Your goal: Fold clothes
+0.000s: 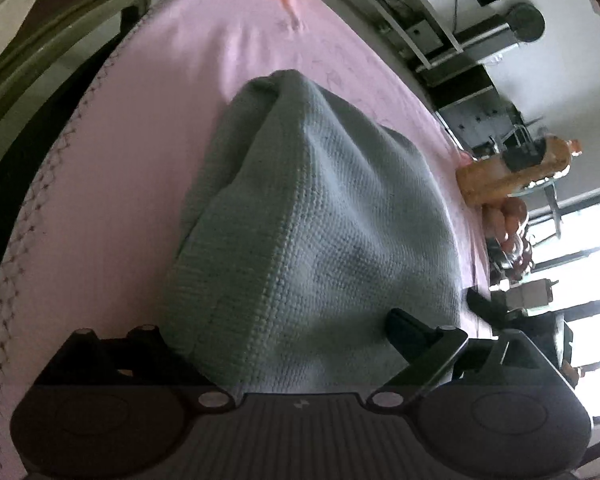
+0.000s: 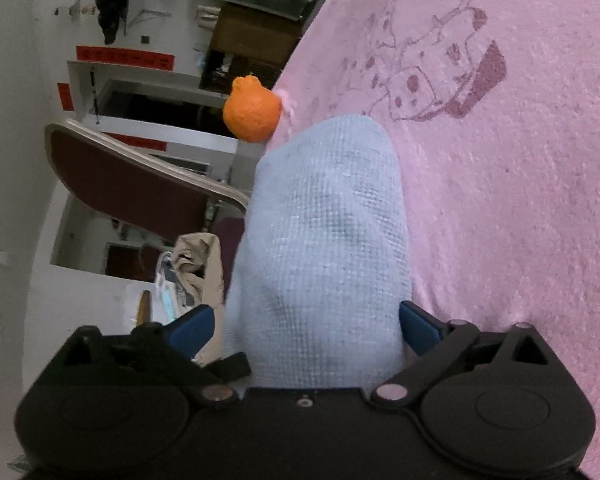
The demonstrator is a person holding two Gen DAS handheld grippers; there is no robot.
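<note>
The left gripper (image 1: 284, 344) reaches forward over the pink cover (image 1: 112, 184) of the counter, with a light grey-blue knitted cloth (image 1: 312, 232) bunched between its jaws. One black finger (image 1: 408, 328) shows at the right of the cloth; the other is hidden behind the fabric, so whether the jaws truly pinch it cannot be told. The cloth rises from this gripper in a draped ridge toward the counter's far edge.

In the right wrist view the right gripper (image 2: 306, 330) lies close along the counter's edge, its blue fingertips (image 2: 418, 326) set wide on either side of the same knitted cloth (image 2: 324, 240), which fills the gap between them. The pads appear spread, not pressed together.

An orange plush ball (image 2: 252, 110) sits at the edge of the pink cover (image 2: 500, 200), just past the far tip of the cloth. A printed maroon drawing (image 2: 440, 80) marks the cover beside it.
</note>
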